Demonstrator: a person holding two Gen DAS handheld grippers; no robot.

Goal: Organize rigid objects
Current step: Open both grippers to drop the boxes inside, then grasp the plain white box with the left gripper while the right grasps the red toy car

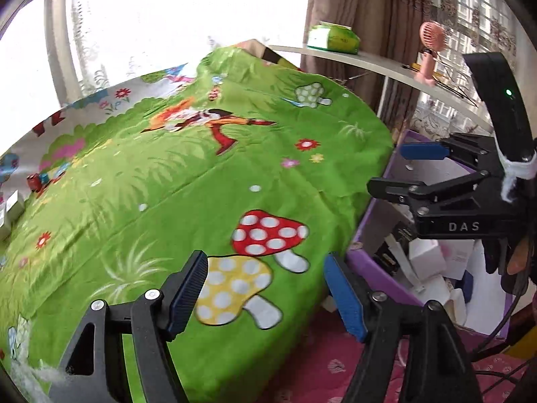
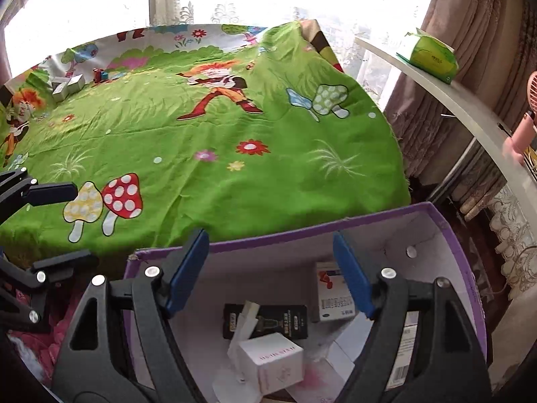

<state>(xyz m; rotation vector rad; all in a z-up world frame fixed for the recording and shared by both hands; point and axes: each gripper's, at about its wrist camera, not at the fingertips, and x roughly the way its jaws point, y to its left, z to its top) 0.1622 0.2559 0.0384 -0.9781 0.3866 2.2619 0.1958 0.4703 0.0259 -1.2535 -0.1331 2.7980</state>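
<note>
Both grippers stand wide apart with nothing between the blue pads. The left gripper [image 1: 265, 288] hangs over the near edge of the green mushroom-print bedspread [image 1: 188, 181], its jaws empty above the cloth. The right gripper [image 2: 272, 272] is poised above the purple box [image 2: 466, 268] that sits just beside the bed, jaws spread and holding nothing. Down in the box lie a white cube-shaped carton [image 2: 272, 362], a black flat package [image 2: 285, 319] and a white medicine box [image 2: 330, 299], jumbled against one another. Far across the bedspread, near its far left corner, a few small boxes [image 2: 68, 85] and a little red item [image 2: 98, 74] lie on the cloth. On the white shelf [image 2: 463, 104] at right sit a green tissue pack [image 2: 433, 55] and a pink handheld fan [image 1: 431, 50].
</note>
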